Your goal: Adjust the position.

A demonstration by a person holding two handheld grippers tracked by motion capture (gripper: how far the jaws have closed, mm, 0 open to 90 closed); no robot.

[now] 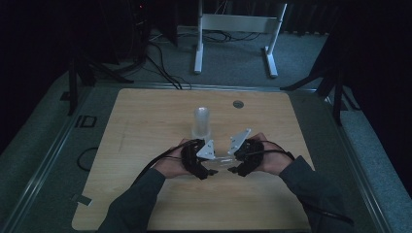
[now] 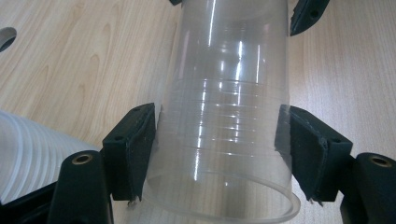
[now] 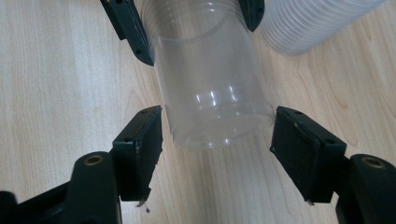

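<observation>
Clear cup is squeezed by left gripper; right gripper looks loose around its bottom, so pull gently.

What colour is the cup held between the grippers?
Clear, see-through plastic cup with faint ridges; the left gripper view shows it best.

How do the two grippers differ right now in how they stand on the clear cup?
The left gripper has both pads pressed on the clear cup near its rimmed open end; the right gripper stands open at the cup's closed base, with gaps on both sides. So the left one carries the cup, the right one doesn't. Both point at the same cup from opposite ends, above the table, near the cup stack.
</observation>
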